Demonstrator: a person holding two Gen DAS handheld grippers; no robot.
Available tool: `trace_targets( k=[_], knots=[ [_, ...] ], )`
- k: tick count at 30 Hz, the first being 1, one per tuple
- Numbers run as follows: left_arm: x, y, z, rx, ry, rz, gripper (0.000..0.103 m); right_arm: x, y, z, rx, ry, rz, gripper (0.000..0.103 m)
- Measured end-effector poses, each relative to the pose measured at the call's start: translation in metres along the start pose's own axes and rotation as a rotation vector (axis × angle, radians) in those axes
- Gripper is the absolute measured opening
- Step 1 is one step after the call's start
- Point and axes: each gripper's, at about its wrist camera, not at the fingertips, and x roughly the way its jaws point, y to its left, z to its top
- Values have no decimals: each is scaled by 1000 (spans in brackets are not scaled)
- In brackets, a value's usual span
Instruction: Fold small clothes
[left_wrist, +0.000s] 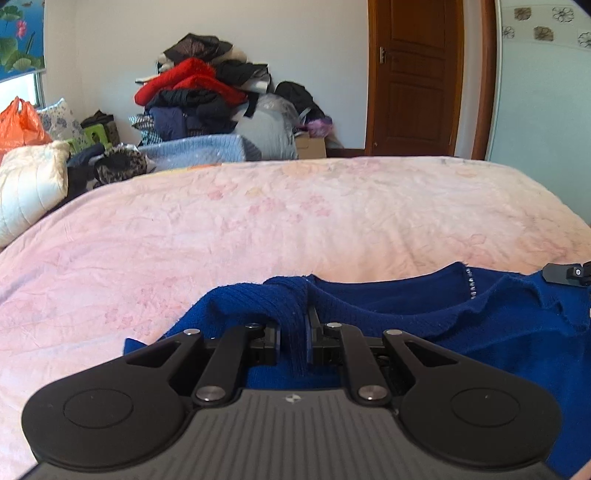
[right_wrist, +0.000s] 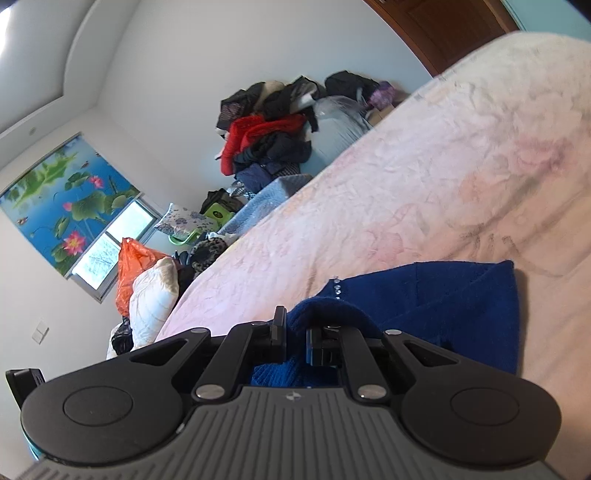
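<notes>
Left wrist view: left gripper (left_wrist: 293, 332) pinches ribbed edge of blue sweater (left_wrist: 480, 325), near side of pink bed (left_wrist: 258, 229); right gripper tip far right.

Right wrist view: right gripper (right_wrist: 295, 338) pinches bunched knit of sweater (right_wrist: 461, 295).

Step, likely: carrying fold over. Next: lay edge flat, align, release.

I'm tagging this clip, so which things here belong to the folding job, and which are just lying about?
In the job:
blue sweater
left hand-held gripper
right hand-held gripper
pink bedspread

Lying about:
clothes pile
orange bag
white pillow
wooden door
</notes>
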Motion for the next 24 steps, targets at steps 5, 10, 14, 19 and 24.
trace_targets(
  k=[5, 10, 14, 19, 24],
  knots=[
    [29, 10, 1, -68, 82, -15, 14, 26, -16, 0, 39, 38, -44, 14],
    [39, 38, 7, -233, 123, -64, 31, 41, -38, 0, 143, 59, -58, 33],
    [39, 64, 11, -387, 111, -113, 61, 42, -44, 3, 188, 38, -19, 45],
    [28, 92, 13, -499, 56, -86, 67, 43, -42, 9, 180, 9, -12, 62],
    [8, 108, 15, -487, 8, -20, 67, 35, -30, 15, 100, -77, -53, 65]
  ],
)
